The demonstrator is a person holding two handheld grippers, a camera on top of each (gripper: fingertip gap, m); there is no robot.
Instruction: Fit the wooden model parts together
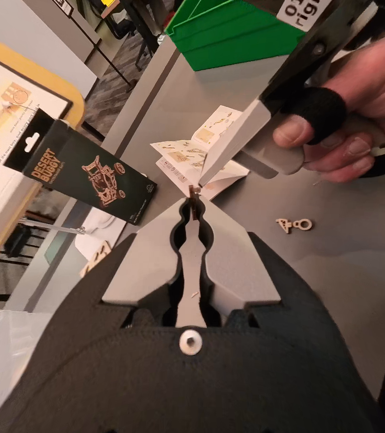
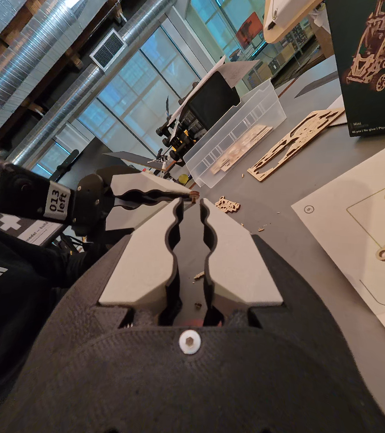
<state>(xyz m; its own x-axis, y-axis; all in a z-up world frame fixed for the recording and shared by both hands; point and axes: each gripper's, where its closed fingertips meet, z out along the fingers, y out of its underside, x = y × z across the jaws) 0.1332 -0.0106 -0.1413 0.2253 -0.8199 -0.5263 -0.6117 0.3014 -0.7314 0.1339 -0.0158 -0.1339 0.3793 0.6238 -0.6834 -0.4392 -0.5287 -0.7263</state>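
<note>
Left wrist view: the left gripper (image 1: 193, 201) fills the lower centre of the frame, its fingers drawn together on a thin dark-edged wooden part (image 1: 193, 203) that stands on edge and juts past the tips at mid-frame. A small pale peg piece (image 1: 197, 188) sits at the top of that part. The right gripper (image 1: 202, 184) comes down from the upper right, carried by a hand (image 1: 350, 131), and its tip lies just beside the peg; from this angle its finger spacing cannot be judged. Behind the tips an open instruction booklet (image 1: 182, 152) lies on the grey table (image 1: 304, 281). A dark model box (image 1: 88, 171) stands centre left, a green bin (image 1: 222, 35) sits at the top, and a loose wooden ring piece (image 1: 295, 225) rests on the table at centre right. Right wrist view: the right gripper (image 2: 191, 202) occupies the lower centre with a narrow gap between its fingers and nothing pressed between them. The left gripper (image 2: 188, 195) enters from the left, clamped on the wooden part (image 2: 193, 196), which sits just beyond the right fingertips. A cut-out plywood sheet (image 2: 292, 145) and a clear plastic tray (image 2: 233, 140) lie at upper right, a small wooden piece (image 2: 227, 204) lies near the tips, and a printed page (image 2: 350, 234) covers the right edge.
</note>
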